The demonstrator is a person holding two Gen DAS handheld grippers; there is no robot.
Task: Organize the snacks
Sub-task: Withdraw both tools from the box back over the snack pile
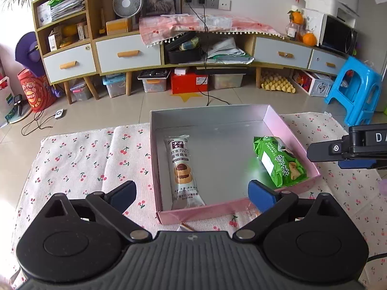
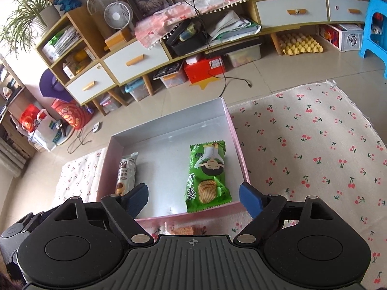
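Observation:
A pink box [image 1: 200, 211] with a silver inside sits on the cherry-print cloth; it also shows in the right wrist view [image 2: 241, 154]. Inside lie a white chocolate-cookie packet [image 1: 182, 171] at the left, also in the right wrist view [image 2: 127, 172], and a green chips packet [image 1: 280, 160] at the right, also in the right wrist view [image 2: 208, 176]. My left gripper [image 1: 192, 194] is open and empty, over the box's near edge. My right gripper [image 2: 193, 199] is open and empty, above the box's near right part; it shows side-on in the left wrist view [image 1: 312, 152]. Another snack packet [image 2: 181, 229] lies just before the box, mostly hidden.
The cherry-print cloth [image 2: 302, 145] spreads wide to the right of the box. A blue plastic stool [image 1: 358, 89] stands on the floor beyond the table's far right. A cabinet [image 1: 128, 53] with storage bins under it lines the far wall.

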